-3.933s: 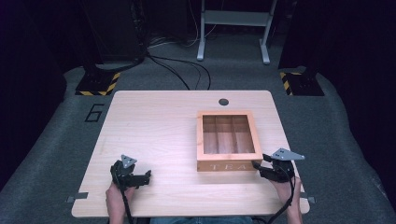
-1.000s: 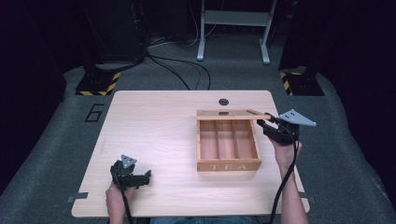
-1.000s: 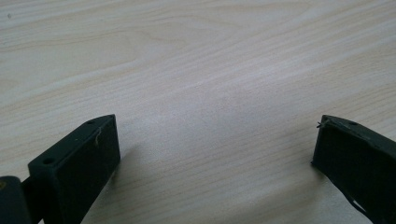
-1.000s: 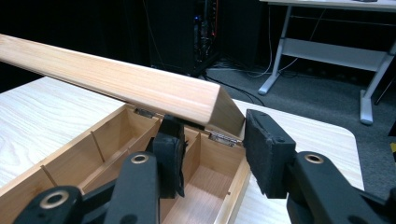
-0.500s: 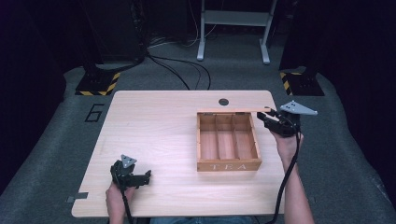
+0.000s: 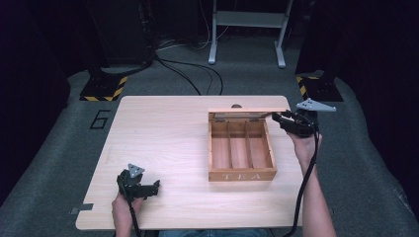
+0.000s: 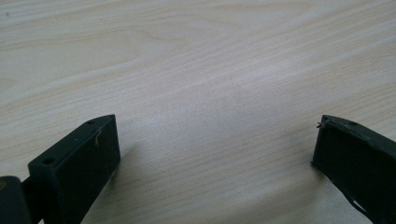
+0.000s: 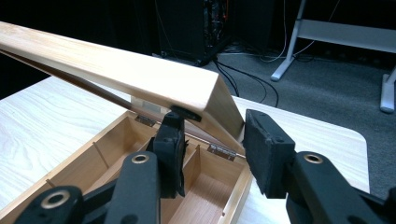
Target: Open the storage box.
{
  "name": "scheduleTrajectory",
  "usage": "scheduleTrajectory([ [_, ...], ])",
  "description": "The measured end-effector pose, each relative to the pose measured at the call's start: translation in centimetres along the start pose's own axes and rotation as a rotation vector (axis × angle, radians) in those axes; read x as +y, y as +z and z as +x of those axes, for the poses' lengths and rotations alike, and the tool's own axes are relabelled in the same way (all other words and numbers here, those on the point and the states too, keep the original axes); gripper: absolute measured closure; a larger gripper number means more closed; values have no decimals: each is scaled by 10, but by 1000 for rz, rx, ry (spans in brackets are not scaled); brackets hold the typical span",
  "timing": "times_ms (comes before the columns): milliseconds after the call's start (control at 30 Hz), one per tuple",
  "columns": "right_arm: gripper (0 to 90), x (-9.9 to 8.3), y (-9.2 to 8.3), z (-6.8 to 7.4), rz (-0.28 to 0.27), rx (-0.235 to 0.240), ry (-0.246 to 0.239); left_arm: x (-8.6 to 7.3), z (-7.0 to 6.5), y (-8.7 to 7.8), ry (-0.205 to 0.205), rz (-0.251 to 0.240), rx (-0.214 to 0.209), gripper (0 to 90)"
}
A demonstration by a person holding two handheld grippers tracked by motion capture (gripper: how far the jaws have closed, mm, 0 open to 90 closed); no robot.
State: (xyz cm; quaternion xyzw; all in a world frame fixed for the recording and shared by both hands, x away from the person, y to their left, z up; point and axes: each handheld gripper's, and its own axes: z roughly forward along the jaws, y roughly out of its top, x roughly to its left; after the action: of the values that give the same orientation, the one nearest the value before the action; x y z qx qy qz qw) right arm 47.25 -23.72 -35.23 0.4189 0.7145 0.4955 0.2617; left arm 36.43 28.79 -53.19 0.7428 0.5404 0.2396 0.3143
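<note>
A wooden tea box with three bare compartments stands right of centre on the light wood table. Its hinged lid is raised at the back, seen almost edge-on from above. My right gripper is at the lid's right corner. In the right gripper view it is shut on the lid, one jaw under the lid and one against its outer end. My left gripper rests near the table's front left. Its jaws are open over bare wood.
A small dark disc sits at the table's back edge, just behind the lid. Beyond the table are grey carpet, black cables, hazard-striped bases and a white stand's legs.
My right gripper went from the box's front right corner to its back right, swinging the lid up and back from flat. The left gripper stayed put.
</note>
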Motion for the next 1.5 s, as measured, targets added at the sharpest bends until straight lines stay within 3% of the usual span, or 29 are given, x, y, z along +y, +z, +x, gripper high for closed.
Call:
scheduleTrajectory([
  [533, 593, 13, 7, -8, 21, 19, 17, 0, 0, 0, 1, -3, 2, 4],
  [1500, 597, 13, 7, -8, 21, 17, 16, 0, 0, 0, 3, -5, 5, 4],
])
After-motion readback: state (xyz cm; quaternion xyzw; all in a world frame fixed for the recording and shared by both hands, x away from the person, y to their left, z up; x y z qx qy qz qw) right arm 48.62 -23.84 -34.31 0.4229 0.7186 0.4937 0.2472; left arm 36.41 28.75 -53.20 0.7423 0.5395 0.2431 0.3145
